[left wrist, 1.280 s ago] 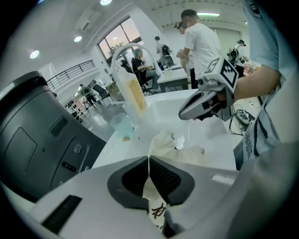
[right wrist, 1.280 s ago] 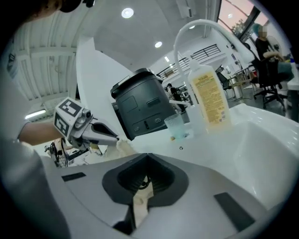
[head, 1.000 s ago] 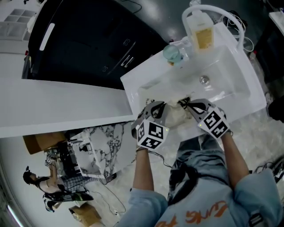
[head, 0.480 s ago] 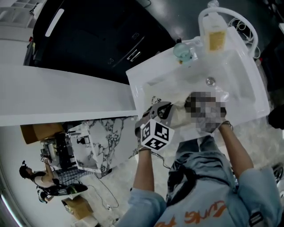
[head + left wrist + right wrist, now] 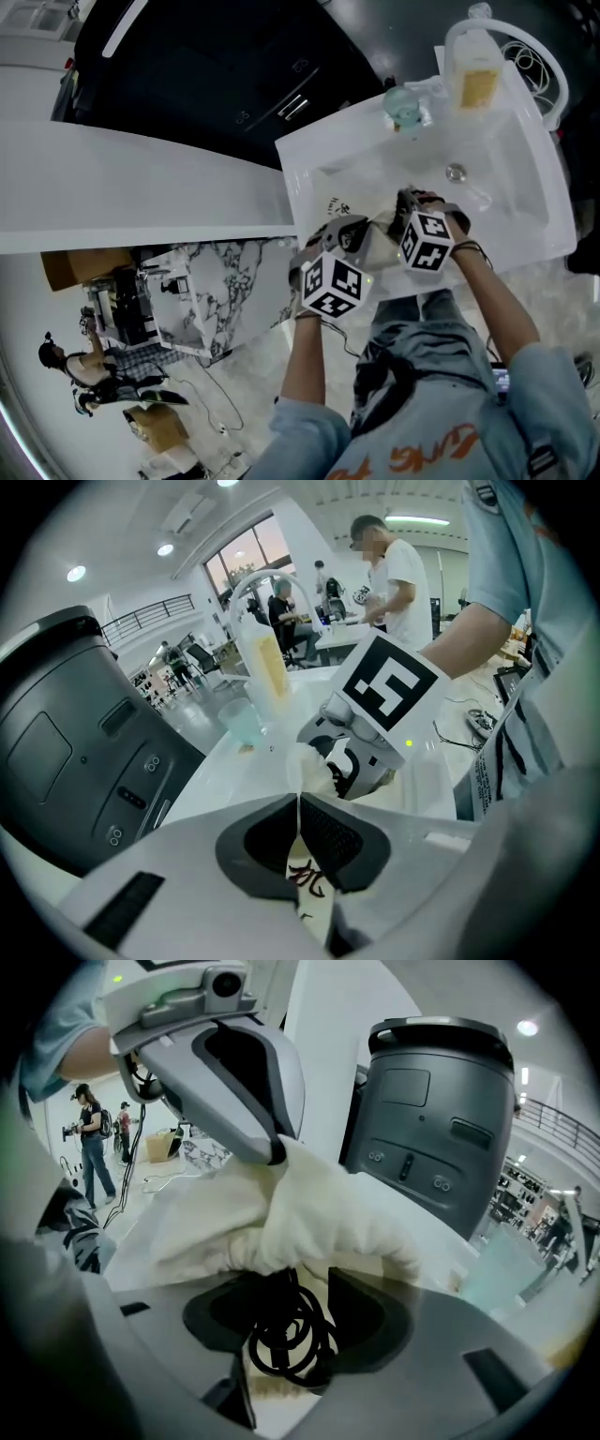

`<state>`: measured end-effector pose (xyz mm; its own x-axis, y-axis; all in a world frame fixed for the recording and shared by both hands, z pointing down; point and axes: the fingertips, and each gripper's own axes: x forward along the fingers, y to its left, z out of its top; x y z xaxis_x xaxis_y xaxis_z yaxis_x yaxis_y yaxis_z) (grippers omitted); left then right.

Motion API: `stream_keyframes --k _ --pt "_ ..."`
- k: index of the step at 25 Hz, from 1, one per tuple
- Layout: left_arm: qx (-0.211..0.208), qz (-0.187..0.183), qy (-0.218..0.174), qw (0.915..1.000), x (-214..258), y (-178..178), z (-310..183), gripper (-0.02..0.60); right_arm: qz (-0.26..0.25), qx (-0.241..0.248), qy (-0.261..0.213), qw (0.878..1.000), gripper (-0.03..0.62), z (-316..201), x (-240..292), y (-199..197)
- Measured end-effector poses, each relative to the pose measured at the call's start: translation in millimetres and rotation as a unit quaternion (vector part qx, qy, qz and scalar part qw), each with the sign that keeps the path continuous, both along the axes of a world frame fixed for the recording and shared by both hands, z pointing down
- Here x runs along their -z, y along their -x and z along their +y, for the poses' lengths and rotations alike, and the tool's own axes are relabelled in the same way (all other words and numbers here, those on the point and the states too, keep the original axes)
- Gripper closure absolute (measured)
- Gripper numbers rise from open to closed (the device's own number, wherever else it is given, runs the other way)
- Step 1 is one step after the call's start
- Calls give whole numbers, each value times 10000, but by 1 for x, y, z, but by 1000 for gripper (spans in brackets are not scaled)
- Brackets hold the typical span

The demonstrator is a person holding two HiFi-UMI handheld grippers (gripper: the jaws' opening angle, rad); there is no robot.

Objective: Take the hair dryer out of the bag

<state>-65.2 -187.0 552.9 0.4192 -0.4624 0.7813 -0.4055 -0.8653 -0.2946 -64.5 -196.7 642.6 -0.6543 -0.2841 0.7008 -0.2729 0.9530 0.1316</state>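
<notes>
A cream drawstring bag [image 5: 378, 246] lies at the front edge of the white sink [image 5: 525, 216]. My left gripper [image 5: 359, 234] is shut on the bag's printed rim [image 5: 305, 878] and holds it up. My right gripper [image 5: 305, 1307] is at the bag's mouth [image 5: 309, 1213] with its jaws apart; they have just been opening. The hair dryer's black coiled cord [image 5: 286, 1330] lies loose between them. The dryer's body is hidden inside the bag. In the head view the right gripper [image 5: 405, 208] sits just right of the left one.
A bottle of yellow liquid [image 5: 476, 80] and a pale green cup [image 5: 405, 105] stand at the sink's back edge near the white tap [image 5: 539, 56]. A black appliance [image 5: 206, 75] stands left of the sink, behind a white counter [image 5: 112, 187]. People stand in the background.
My right gripper has rolled and shifted left and down toward the bag's mouth, and its jaws have opened. The left gripper keeps its hold on the rim.
</notes>
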Motion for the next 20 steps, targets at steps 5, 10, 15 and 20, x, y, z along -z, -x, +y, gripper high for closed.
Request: stream_keyframes --k 5,10,15,20 --pt "53 93 84 9999 -1 6 0 572 404 701 681 9944 386 10 -5 4" --pt "152 359 152 9991 1 8 3 572 1248 1347 808 9797 303 20 -32 7" --pt "218 453 138 9986 -3 9 8 572 1533 1450 511 9761 296 16 -44 13" --pt "574 756 129 9954 2 34 26 539 1549 1362 651 9763 342 21 -44 14"
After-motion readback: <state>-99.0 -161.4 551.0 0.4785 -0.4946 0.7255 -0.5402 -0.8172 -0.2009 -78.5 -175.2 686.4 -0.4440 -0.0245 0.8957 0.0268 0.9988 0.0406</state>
